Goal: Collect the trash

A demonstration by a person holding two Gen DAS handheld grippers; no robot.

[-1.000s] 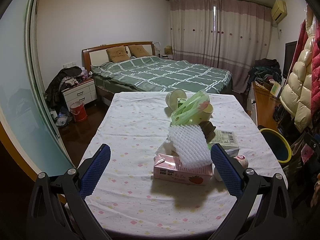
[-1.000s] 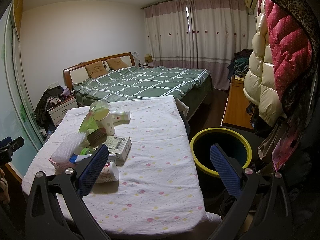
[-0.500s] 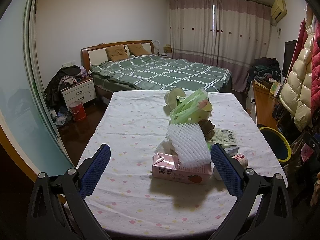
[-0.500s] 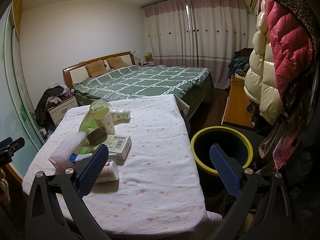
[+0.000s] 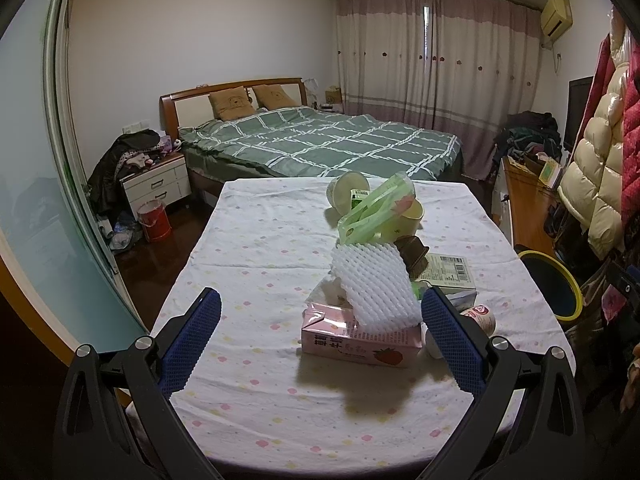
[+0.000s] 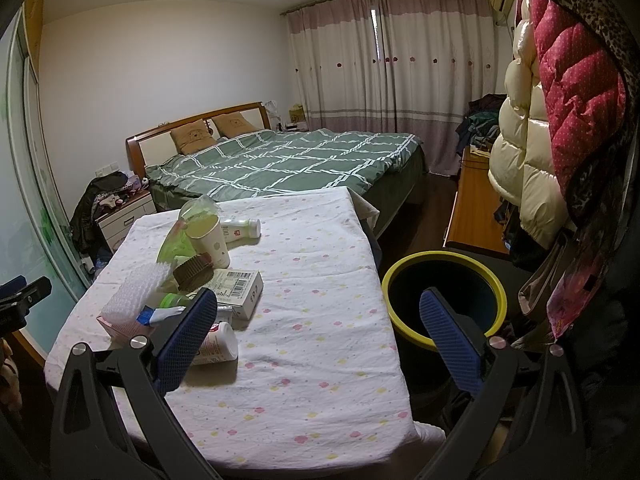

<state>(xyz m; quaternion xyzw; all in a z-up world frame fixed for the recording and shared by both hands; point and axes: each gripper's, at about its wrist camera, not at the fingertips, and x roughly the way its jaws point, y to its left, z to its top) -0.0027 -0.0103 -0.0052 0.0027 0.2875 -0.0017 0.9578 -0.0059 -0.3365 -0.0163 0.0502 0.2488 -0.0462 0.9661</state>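
Observation:
A pile of trash lies on the cloth-covered table (image 5: 256,264): a pink strawberry milk carton (image 5: 356,338), a white foam net (image 5: 374,286), a green plastic bag (image 5: 374,212), paper cups (image 5: 346,194), a brown cupcake liner (image 5: 414,252), a barcode box (image 5: 448,274) and a small yogurt bottle (image 6: 214,344). My left gripper (image 5: 320,332) is open and empty, just short of the carton. My right gripper (image 6: 320,334) is open and empty above the table's right edge, beside the yellow-rimmed trash bin (image 6: 444,300).
A green checked bed (image 5: 320,146) stands behind the table. A nightstand (image 5: 156,184) and a red bucket (image 5: 154,222) are at the left. A wooden cabinet (image 6: 474,208) and hanging puffer coats (image 6: 560,100) crowd the right side.
The left gripper has drifted slightly; the trash pile sits a little lower-left in its view. The right gripper has barely moved. Both stay open.

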